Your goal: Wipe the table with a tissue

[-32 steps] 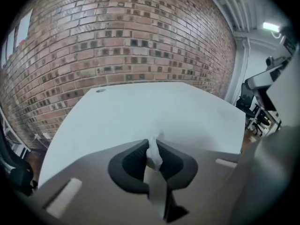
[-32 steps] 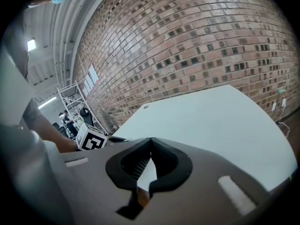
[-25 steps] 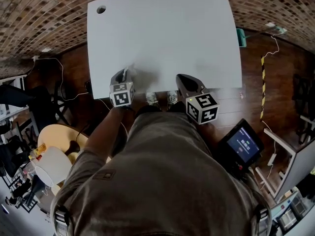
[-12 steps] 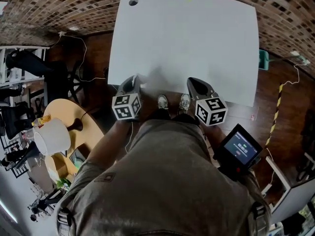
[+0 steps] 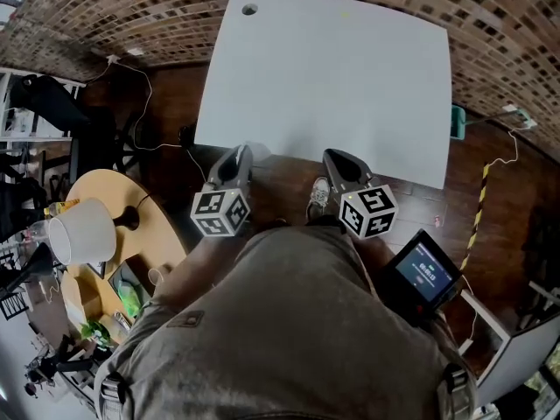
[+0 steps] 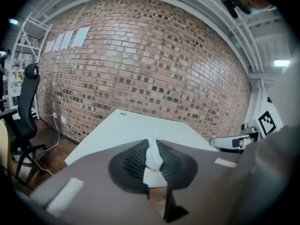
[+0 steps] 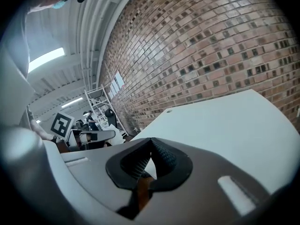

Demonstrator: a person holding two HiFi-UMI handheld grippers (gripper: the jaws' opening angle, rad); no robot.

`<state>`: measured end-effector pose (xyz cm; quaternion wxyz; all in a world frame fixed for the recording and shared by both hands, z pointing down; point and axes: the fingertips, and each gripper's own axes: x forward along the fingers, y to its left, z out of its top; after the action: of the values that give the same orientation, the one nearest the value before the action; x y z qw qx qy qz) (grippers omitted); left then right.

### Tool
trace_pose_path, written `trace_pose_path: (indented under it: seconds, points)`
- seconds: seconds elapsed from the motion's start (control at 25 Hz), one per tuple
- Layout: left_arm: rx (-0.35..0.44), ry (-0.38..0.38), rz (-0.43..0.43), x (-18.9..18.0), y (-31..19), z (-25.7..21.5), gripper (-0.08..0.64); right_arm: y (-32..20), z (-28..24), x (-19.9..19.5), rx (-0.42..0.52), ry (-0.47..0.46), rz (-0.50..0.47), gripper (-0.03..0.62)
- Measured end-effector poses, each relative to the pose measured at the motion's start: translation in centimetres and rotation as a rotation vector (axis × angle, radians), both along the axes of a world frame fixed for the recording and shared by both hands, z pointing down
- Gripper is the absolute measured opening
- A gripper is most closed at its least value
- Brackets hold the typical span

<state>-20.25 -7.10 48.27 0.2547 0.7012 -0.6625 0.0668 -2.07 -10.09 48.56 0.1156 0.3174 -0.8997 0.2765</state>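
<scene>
The white table (image 5: 332,77) lies ahead in the head view, its top bare, with a small round hole (image 5: 249,10) at its far left corner. My left gripper (image 5: 242,154) hovers just off the table's near left edge, shut on a crumpled white tissue (image 6: 153,157) that sticks out between its pads. My right gripper (image 5: 331,158) hangs off the near edge too, over the floor, shut with nothing in it. In the right gripper view the jaws (image 7: 151,142) meet at the tips and the table (image 7: 225,121) stretches beyond.
A brick wall (image 5: 131,11) runs behind the table. A round wooden side table (image 5: 105,234) with a white lamp (image 5: 83,232) stands at the left. A black office chair (image 5: 61,103) and cables lie on the floor at left. A screen device (image 5: 424,274) sits at the right.
I have stepped back from the table: both grippers have come off its near edge and now hang over the floor. The tissue stays held in the left gripper.
</scene>
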Motion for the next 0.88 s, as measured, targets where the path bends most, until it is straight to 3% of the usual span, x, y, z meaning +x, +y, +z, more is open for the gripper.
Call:
trace_pose_path:
  seconds: [0.44,0.88]
  points:
    - [0.081,0.050,0.036,-2.1,9.2,-1.5,0.028,10.2,-2.6,-1.2,0.061,0.036,0.053,0.014]
    - [0.093,0.090,0.101,0.5,13.8,-2.2,0.029,16.9,-3.5,0.0,0.045,0.054,0.090,0.013]
